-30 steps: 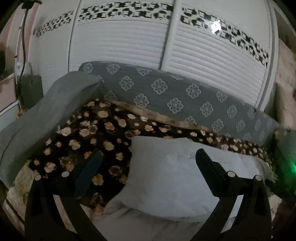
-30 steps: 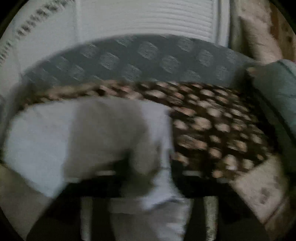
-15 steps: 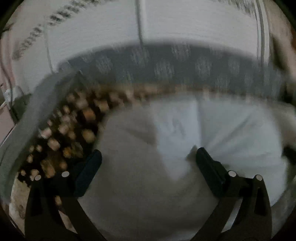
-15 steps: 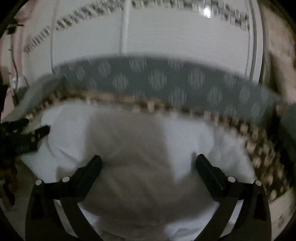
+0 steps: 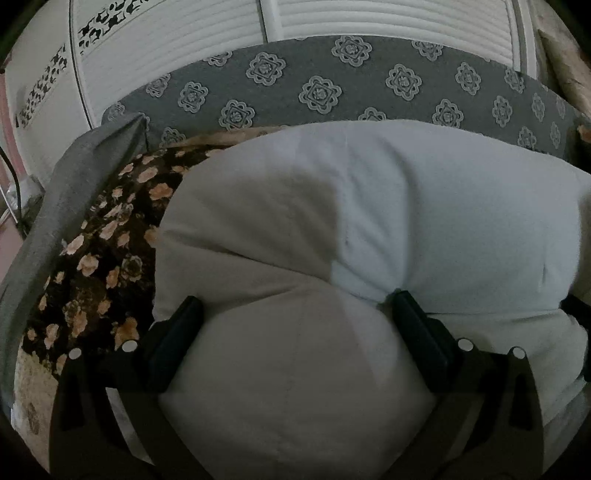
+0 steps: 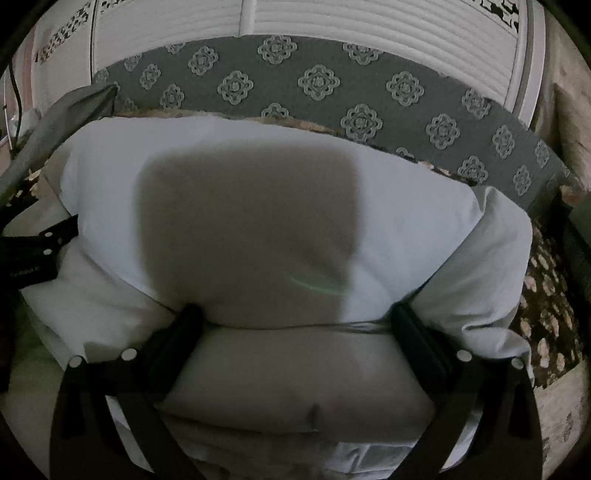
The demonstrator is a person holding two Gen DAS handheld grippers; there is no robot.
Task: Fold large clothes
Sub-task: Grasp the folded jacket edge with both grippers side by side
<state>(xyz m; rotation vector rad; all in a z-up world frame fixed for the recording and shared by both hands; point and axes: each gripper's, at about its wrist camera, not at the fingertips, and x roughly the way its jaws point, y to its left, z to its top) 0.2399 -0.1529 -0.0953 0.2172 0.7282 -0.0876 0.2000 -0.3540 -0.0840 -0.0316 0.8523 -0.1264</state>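
A large white garment [image 5: 424,206] lies folded into a thick bundle on a dark floral bedspread [image 5: 103,266]. My left gripper [image 5: 295,321] is low over its near left part. Its fingers stand wide apart and the cloth bulges up between them without being pinched. My right gripper [image 6: 295,325] is over the near right part of the same white garment [image 6: 424,229]. Its jaws are fully spread and the fingertips [image 6: 188,321] rest at a fold line. The left gripper's black frame [image 6: 33,251] shows at the left edge of the right wrist view.
A grey cushion with a medallion pattern [image 5: 332,92] runs along the back, with white louvred doors [image 5: 369,22] behind it. A plain grey pillow [image 5: 70,192] leans at the left. The floral bedspread [image 6: 546,295] shows right of the bundle.
The right gripper let go of the white cloth it held and opened wide. Both grippers came down and closer onto the bundle, which now fills both views.
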